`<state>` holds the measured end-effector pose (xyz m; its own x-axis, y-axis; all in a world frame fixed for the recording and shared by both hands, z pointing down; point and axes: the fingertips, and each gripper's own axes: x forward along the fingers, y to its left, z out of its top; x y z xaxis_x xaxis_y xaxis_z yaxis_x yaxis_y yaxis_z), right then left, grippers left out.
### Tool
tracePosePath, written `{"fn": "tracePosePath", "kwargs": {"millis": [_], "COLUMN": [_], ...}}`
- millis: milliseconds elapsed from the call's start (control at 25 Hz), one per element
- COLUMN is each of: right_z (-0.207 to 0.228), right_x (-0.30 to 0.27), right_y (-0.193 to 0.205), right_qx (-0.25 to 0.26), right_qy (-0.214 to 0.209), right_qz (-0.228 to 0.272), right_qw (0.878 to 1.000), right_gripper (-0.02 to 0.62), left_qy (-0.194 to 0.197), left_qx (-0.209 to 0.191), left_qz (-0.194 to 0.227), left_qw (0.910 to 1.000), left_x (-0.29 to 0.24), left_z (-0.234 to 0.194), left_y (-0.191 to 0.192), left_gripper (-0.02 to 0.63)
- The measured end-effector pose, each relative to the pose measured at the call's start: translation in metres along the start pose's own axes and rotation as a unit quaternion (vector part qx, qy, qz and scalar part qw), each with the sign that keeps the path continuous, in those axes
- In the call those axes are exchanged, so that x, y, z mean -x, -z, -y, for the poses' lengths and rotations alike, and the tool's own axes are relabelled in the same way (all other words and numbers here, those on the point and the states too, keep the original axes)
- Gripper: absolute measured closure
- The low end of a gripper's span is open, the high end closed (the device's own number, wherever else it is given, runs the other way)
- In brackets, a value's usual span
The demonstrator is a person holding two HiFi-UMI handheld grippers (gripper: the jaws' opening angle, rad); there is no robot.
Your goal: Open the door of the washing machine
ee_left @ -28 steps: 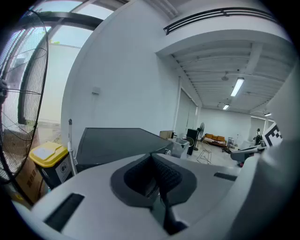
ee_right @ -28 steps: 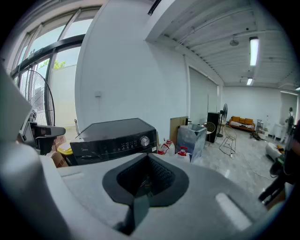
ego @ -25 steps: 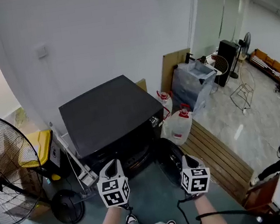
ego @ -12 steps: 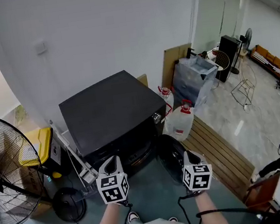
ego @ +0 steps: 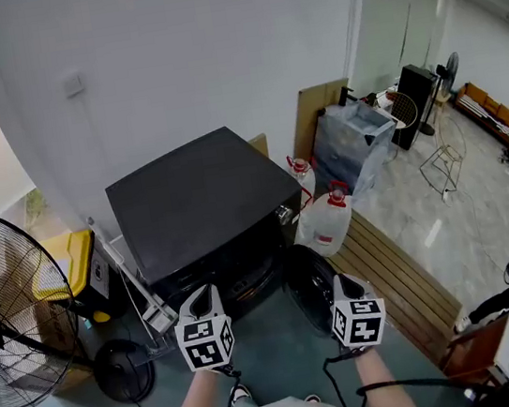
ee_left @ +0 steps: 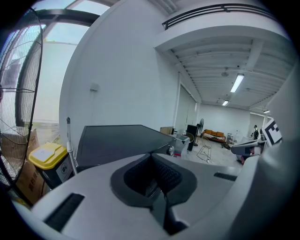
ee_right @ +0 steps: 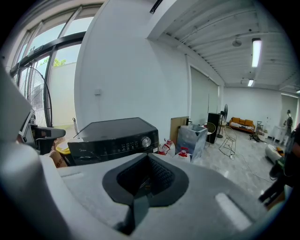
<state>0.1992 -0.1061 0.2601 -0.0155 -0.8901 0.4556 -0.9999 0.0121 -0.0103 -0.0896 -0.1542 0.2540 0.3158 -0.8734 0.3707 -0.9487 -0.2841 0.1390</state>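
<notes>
Nearest me I hold 2 white marker-cubed tools, the left tool (ego: 204, 298) and the right tool (ego: 340, 282), each with its dark pads pressed together on nothing. Just beyond them sits the black front-loading washing machine (ego: 202, 201), and its round dark door (ego: 306, 285) appears swung out to the right, just ahead of the right tool. Farther right stand 2 clear plastic jugs with red caps (ego: 326, 223).

The black, boxy washing machine (ego: 200, 204) stands upright, its round front door (ego: 309, 284) swung open.
</notes>
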Motion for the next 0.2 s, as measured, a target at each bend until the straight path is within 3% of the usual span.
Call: {"fn": "tracePosePath", "kwargs": {"millis": [200], "right_z": [-0.0015], "right_x": [0.0002], "right_y": [-0.0026], "right_qx": [0.002], "right_qy": [0.001], "right_qz": [0.001], "right_qw": [1.000], "right_gripper": [0.591], "left_qy": [-0.002], "left_qx": [0.000], "left_qz": [0.000], "left_qw": [1.0000], "left_x": [0.0009], "left_z": [-0.0033], "left_y": [-0.0017], "left_gripper": [0.598]}}
